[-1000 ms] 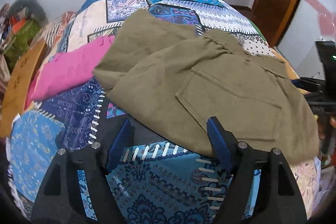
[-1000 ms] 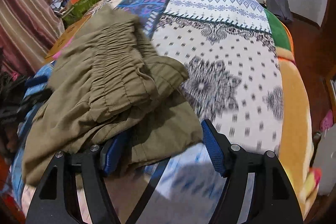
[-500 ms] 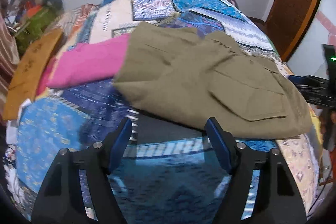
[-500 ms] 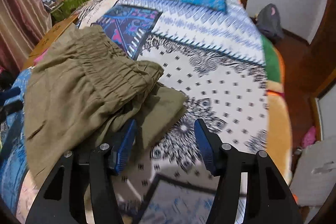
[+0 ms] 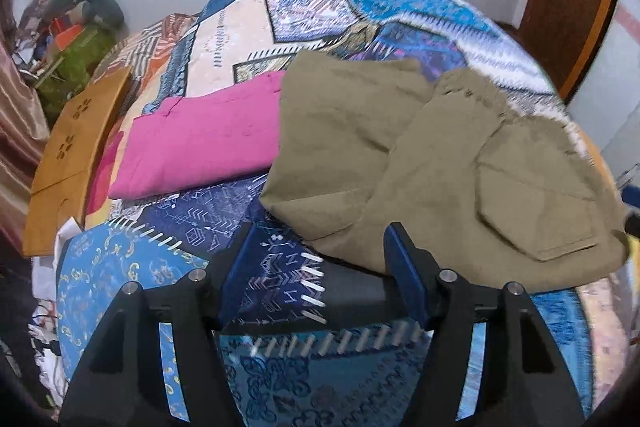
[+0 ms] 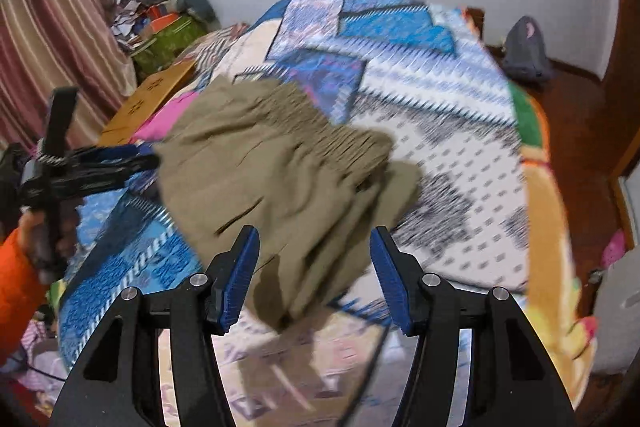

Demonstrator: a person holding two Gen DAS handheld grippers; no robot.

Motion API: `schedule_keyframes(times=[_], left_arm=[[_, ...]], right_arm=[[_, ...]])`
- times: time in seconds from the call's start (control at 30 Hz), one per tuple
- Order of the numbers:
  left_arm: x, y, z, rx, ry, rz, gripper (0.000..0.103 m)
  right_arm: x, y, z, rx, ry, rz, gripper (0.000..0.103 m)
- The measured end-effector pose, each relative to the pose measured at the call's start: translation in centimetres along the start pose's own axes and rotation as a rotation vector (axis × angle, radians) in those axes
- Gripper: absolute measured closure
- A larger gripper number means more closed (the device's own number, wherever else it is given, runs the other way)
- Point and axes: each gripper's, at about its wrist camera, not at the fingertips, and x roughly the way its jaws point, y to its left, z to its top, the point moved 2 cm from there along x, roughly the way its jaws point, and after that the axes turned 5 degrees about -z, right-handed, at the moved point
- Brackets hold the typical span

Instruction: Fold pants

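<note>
Olive-green pants lie bunched on the patterned bedspread, a flap pocket facing up at the right. In the right wrist view the pants show their gathered waistband toward the far side. My left gripper is open and empty, just short of the pants' near edge. My right gripper is open and empty, raised above the pants' near corner. The left gripper also shows in the right wrist view, at the pants' left edge.
A folded pink garment lies left of the pants. A wooden board rests at the bed's left side. Clutter and a green bag sit by the curtain. A grey bag is on the floor at right.
Both grippers have pulled back and risen from the pants. The right gripper, earlier low at the pants' corner, is now higher and farther back. The views show more of the bed.
</note>
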Motion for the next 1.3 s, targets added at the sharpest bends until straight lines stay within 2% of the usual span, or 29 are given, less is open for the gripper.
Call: schedule_keyframes(times=[0.07,0.2,0.43,0.57,0.63,0.77,0.8,0.87,1.03,1.2,1.3], left_arm=[[0.9,0.3,-0.2,-0.005,0.019,0.019,0.037],[1.6,0.7,-1.0,-0.01,0.035,0.006,0.036],[1.0,0.7,-2.0,-0.028,0.032,-0.008,0.036],[0.9,0.5,-2.1,-0.023,0.022,0.008,0.036],[0.9,1.0,-2.0,-0.049,0.029,-0.005,0.036],[0.1,2.3,-1.4,-0.077,0.015,0.015,0.037],[-0.4,2.7,-1.0,-0.084,0.0,0.002,0.037],[-1.0,3.1,-0.1,-0.093,-0.022,-0.014,0.036],[-0.8,3.2,2.6,-0.102,-0.059,-0.058,0.027],[2.9,3.0,4.2,-0.11,0.008,-0.132,0.027],[5.1,2.6,4.2,-0.097,0.057,-0.148,0.027]], right_arm=[[1.9,0.1,-1.0,-0.021,0.044,-0.022,0.049],[3.4,-1.2,-0.9,0.002,0.055,-0.005,0.047],[5.4,-3.1,1.0,-0.08,0.047,-0.1,0.047],[7.2,-4.8,2.4,-0.116,0.064,-0.197,0.047],[7.3,-5.9,3.3,-0.093,0.067,-0.204,0.047],[5.2,-6.8,4.3,-0.047,0.007,-0.193,0.047],[4.5,-6.8,4.4,-0.039,-0.01,-0.189,0.047],[3.8,-6.8,4.6,-0.024,-0.033,-0.187,0.04],[3.9,-7.3,5.0,0.016,-0.065,-0.207,0.032],[5.6,-7.5,5.5,0.037,-0.011,-0.194,0.031],[7.0,-7.5,5.4,0.036,0.036,-0.185,0.031]])
